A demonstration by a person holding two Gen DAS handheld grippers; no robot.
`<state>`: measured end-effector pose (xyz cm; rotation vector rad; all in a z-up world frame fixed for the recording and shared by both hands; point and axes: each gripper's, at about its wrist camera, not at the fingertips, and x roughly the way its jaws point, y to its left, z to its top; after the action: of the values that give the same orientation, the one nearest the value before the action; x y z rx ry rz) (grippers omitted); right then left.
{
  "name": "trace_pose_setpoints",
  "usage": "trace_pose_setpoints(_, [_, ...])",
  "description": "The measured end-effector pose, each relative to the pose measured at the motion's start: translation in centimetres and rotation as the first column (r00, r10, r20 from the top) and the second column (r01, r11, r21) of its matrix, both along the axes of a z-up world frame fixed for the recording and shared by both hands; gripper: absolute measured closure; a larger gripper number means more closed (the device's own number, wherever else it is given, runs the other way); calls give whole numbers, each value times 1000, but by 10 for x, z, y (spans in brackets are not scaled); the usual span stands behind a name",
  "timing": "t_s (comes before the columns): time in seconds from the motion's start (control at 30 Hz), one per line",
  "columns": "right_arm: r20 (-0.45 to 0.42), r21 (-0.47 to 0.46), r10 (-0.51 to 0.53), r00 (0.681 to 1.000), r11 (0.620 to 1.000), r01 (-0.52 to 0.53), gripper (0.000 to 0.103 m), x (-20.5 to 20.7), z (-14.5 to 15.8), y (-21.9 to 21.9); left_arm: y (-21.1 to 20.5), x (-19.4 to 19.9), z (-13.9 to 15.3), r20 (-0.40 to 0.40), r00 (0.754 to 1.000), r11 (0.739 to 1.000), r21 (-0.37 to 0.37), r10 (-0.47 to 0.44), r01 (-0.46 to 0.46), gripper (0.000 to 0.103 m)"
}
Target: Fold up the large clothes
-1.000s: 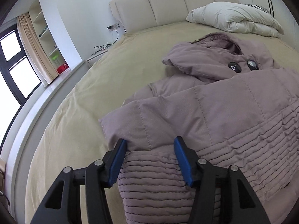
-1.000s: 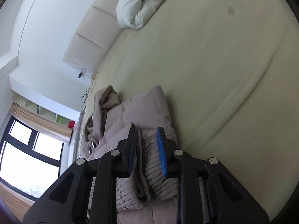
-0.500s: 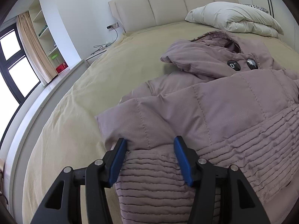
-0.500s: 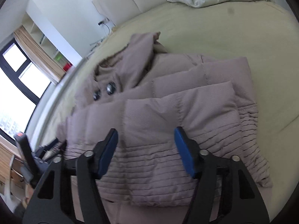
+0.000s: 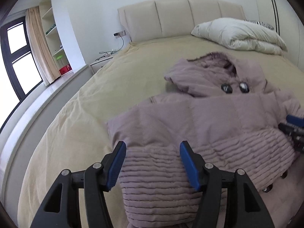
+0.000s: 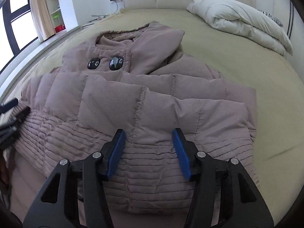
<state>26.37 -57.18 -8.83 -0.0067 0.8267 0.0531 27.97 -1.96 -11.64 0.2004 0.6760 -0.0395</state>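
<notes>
A mauve padded hooded coat (image 5: 205,125) lies on the beige bed (image 5: 114,87), sleeves folded over its front, hood toward the headboard. It also shows in the right wrist view (image 6: 133,102), with two dark buttons (image 6: 105,63) below the hood. My left gripper (image 5: 153,164) is open and empty above the coat's ribbed hem at its left side. My right gripper (image 6: 148,152) is open and empty above the ribbed hem at the right side; it also shows at the right edge of the left wrist view (image 5: 294,129).
A white folded duvet (image 5: 241,36) lies at the head of the bed by the padded headboard (image 5: 180,17). A window (image 5: 17,57), curtain and shelves stand to the left, with a nightstand (image 5: 100,62) and cables beside the bed.
My right gripper opened, let go of the coat's folded side and swung round to face the coat from the hem. My left gripper stayed open and drew back slightly.
</notes>
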Motion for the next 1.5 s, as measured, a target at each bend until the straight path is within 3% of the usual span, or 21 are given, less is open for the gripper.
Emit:
trace_pose_setpoints(0.1, [65, 46, 11, 998, 999, -14, 51, -15, 0, -7, 9, 14, 25, 15, 1000, 995, -104, -12, 13, 13])
trace_pose_setpoints(0.13, [78, 69, 12, 997, 997, -17, 51, -18, 0, -11, 10, 24, 31, 2, 1000, 989, -147, -22, 22, 11])
trace_pose_setpoints(0.2, [106, 109, 15, 994, 994, -27, 50, -24, 0, -17, 7, 54, 42, -43, 998, 978, -204, -46, 36, 11])
trace_pose_setpoints(0.33, [142, 156, 16, 990, 987, -39, 50, -34, -4, -28, -24, 128, 50, -138, 987, 973, -227, -79, 46, 10])
trace_pose_setpoints(0.47, [164, 190, 17, 986, 981, -48, 50, -29, -10, -30, -53, 204, 41, -268, 962, 970, -242, -43, -24, 10])
trace_pose_setpoints(0.67, [186, 247, 18, 982, 967, -65, 50, -26, -15, -35, -87, 262, 9, -379, 925, 983, -175, -14, -57, 10])
trace_pose_setpoints(0.7, [189, 249, 18, 982, 966, -66, 50, -26, -15, -34, -90, 265, 2, -393, 919, 985, -163, -14, -54, 16])
trace_pose_setpoints(0.73, [191, 251, 18, 981, 966, -67, 50, -26, -15, -34, -92, 269, -4, -409, 912, 986, -157, -16, -53, 43])
trace_pose_setpoints(0.77, [193, 253, 18, 981, 965, -68, 50, -26, -15, -34, -91, 273, -9, -431, 902, 979, -194, -33, -57, 53])
trace_pose_setpoints(0.8, [194, 254, 18, 981, 965, -68, 50, -26, -16, -34, -91, 272, -12, -445, 894, 969, -239, -49, -66, 64])
trace_pose_setpoints(0.93, [196, 258, 18, 980, 964, -69, 50, -25, -17, -34, -94, 248, 4, -361, 929, 970, -243, -82, -9, 86])
trace_pose_setpoints(1.1, [194, 264, 17, 981, 962, -69, 50, -23, -17, -34, -83, 182, 44, -175, 977, 963, -258, -124, 76, 89])
trace_pose_setpoints(1.27, [204, 325, -6, 979, 944, -61, 50, -27, -8, -41, -72, 102, 61, -15, 986, 950, -271, -164, 154, 90])
trace_pose_setpoints(1.37, [206, 398, -61, 977, 917, -27, 39, -28, 16, -51, -68, 55, 61, 82, 979, 944, -261, -185, 200, 91])
trace_pose_setpoints(1.43, [270, 391, -113, 956, 920, -2, 19, -26, 46, -57, -66, 28, 61, 136, 973, 942, -258, -185, 215, 91])
trace_pose_setpoints(1.5, [309, 389, -133, 942, 921, 3, 14, -9, 73, -60, -63, 13, 58, 172, 968, 938, -264, -184, 225, 92])
